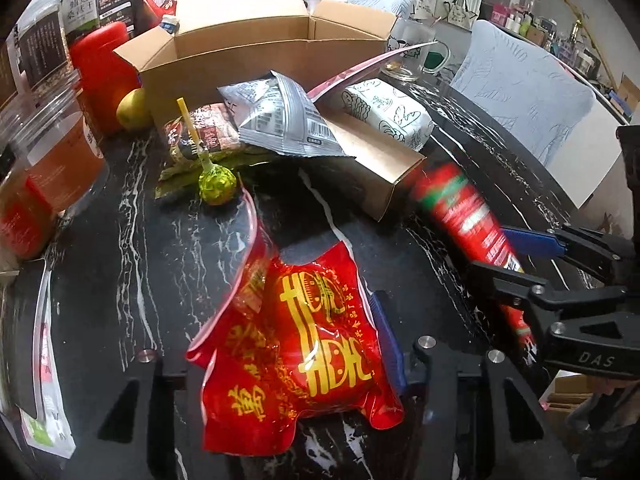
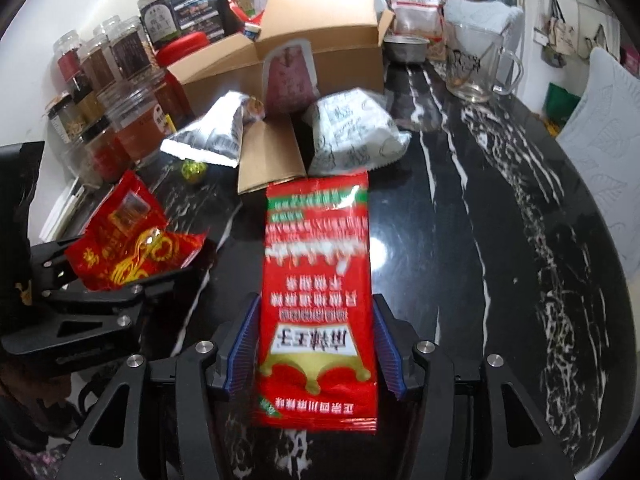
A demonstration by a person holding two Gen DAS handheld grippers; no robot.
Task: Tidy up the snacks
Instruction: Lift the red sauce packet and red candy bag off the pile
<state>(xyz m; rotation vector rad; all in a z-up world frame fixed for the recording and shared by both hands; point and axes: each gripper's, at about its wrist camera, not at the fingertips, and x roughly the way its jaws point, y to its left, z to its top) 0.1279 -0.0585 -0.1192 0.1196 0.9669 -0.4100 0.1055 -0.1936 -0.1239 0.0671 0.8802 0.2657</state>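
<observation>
Black marble with white veins forms the counter (image 2: 500, 208), crowded along its far side with snacks and containers. Largest among them is an open cardboard box (image 1: 256, 40), its flaps raised, standing at the back. On the left of it stand clear jars (image 2: 120, 120) with dark lids and a red container (image 1: 106, 68). A glass mug (image 2: 476, 68) sits to the right of the box, with a white-and-red nut bag (image 2: 418, 0) behind it. In front of the box lie a small brown carton (image 1: 376, 160), a white printed packet (image 1: 390, 114) and a silver packet (image 1: 280, 116) leaning over the carton. A green lollipop (image 1: 217, 186) with a yellow stick rests near the silver packet, and a yellow fruit (image 1: 134, 110) sits against the box corner.

Closer in, the right gripper (image 2: 316, 344) has a long red packet (image 2: 318, 300) between its blue pads, the packet pointing away toward the carton; its image is blurred, and I cannot tell whether the pads press it or stand just off its edges. The left gripper (image 1: 280, 356) has a red pouch with gold lettering (image 1: 296, 364) between its fingers; its left finger is hidden behind the pouch, so I cannot tell whether it is gripped.
</observation>
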